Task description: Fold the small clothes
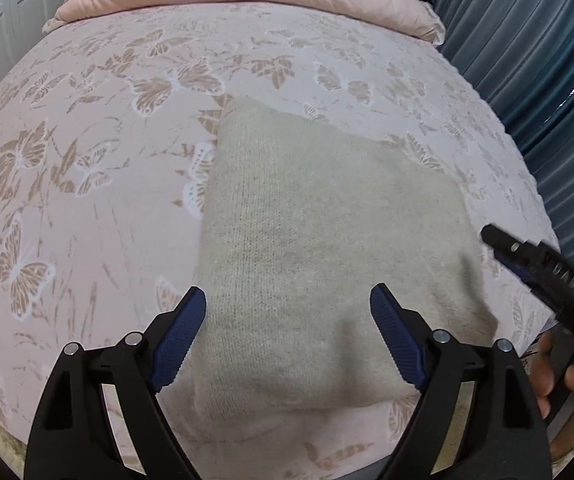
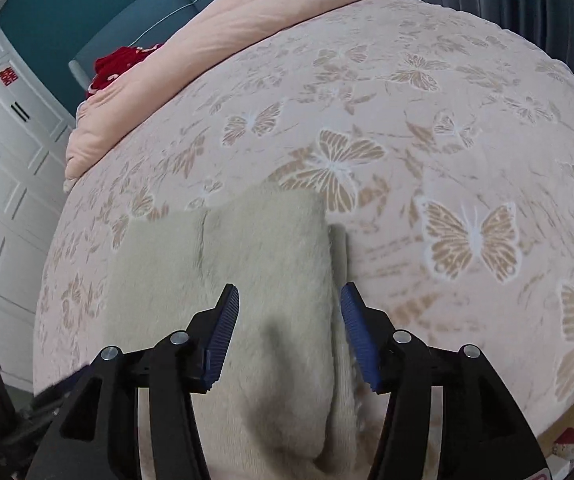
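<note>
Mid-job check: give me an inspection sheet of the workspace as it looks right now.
Surface: pink butterfly-print bedspread.
Job's things: cream knitted garment lying folded on it, a fold seam visible in the right wrist view.
Clutter: red cloth by the folded pink duvet.
Grippers: left gripper open; right gripper open; both above the garment, holding nothing.
Cables: nothing seen.
Surroundings: blue-grey curtains, white wardrobe doors.
</note>
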Motion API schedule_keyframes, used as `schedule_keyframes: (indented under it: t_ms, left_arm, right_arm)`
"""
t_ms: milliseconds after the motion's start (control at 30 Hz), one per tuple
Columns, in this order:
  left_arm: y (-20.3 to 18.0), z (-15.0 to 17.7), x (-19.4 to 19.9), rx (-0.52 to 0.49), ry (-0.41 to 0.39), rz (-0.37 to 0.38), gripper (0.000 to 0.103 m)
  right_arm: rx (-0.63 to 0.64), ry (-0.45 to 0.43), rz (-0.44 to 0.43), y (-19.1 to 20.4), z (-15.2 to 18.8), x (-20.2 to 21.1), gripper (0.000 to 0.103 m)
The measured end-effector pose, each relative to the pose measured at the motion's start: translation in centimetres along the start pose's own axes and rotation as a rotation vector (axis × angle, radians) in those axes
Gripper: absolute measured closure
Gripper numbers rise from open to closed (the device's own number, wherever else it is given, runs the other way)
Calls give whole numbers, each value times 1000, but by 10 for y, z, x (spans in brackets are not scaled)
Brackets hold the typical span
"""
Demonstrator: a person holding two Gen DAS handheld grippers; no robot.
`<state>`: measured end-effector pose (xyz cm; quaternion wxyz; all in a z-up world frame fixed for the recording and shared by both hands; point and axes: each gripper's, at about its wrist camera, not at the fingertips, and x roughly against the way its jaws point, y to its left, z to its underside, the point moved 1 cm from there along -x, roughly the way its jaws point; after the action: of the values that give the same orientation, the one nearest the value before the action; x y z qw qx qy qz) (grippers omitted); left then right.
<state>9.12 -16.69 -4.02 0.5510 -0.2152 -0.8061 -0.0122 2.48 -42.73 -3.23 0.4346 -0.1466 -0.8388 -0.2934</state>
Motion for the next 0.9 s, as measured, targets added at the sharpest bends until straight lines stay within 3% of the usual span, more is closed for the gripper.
schedule_keyframes:
  t_ms: [100,133,167,200,233,367,433,500,567,633,733,800,900]
  left_arm:
    - [12,5,-19,39,31,-43,21]
    - [16,8,-25,56,46,-34,21]
    - [20,11,-28,79,60,-24,20]
    - [24,14,-30,104,66,-9,20]
    - [26,16,-29,121,63,8,20]
    - [27,18,-24,103,33,6,19]
    - [27,17,-24,99,18,-9,17]
    - [26,18,-29,97,25,-24,16]
    - [28,18,-33,113,44,-7,14]
    - [30,17,-30,128,48,28,16]
    - [39,19,-18,147,13,106,14]
    - [48,20,-15,175,1,163,9]
    - [58,21,-28,231,40,205,9]
  right_arm:
    - [-39,85,-6,-5,-12,-35,47]
    - [-40,126,-13,-5,-11,-49,58]
    - [-31,158,-19,-3,-10,-59,77]
    - [-9,177,-21,0,-10,-63,79]
    - [21,153,-28,7,-14,-56,84]
    - [119,-46,-219,34,-34,4,92]
    - [122,-83,-233,30,-44,5,93]
    - [101,49,-154,13,-46,-42,91]
    - [46,199,2,-12,-34,-84,88]
    - [-50,120,-115,-28,-25,-60,77]
    - [-83,35,-110,-40,-5,-12,39]
    - [-75,62,-143,-44,15,1,36]
    - [-99,183,-213,-47,47,-6,32]
